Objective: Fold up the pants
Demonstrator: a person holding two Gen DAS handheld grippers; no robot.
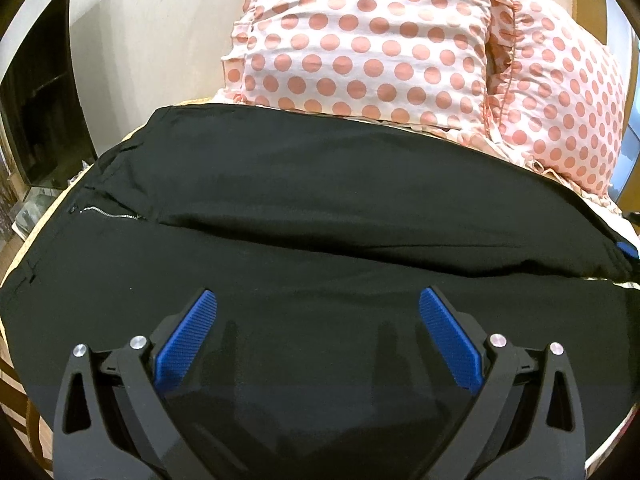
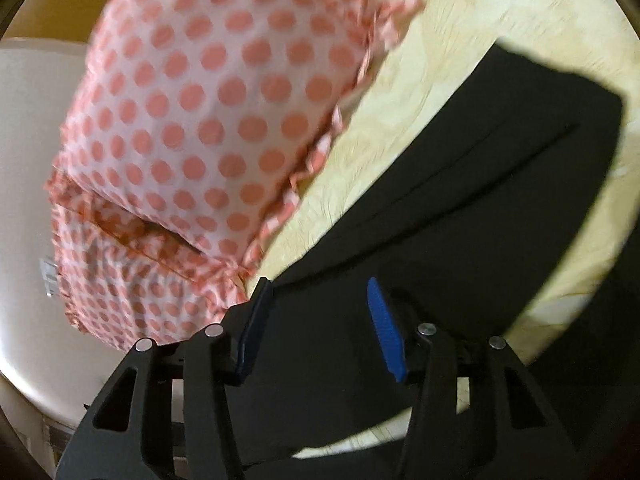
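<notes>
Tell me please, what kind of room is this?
Most likely a bedroom. The black pants lie on a pale yellow bedspread, beside two polka-dot ruffled pillows, and a dark TV screen stands by the wall.

1. Pants [image 1: 320, 208]: spread flat across the bed [image 2: 420, 92], legs side by side, lying crosswise in the left wrist view.
2. Zipper [image 1: 110, 213]: at the left end of the pants in the left wrist view.
3. Pillows [image 1: 360, 40]: two, side by side on the bed, just behind the pants' far edge.
4. Left gripper [image 1: 318, 336]: over the near leg, fingers spread.
5. Right gripper [image 2: 320, 328]: over the pants, fingers apart, pillows to its left.
</notes>
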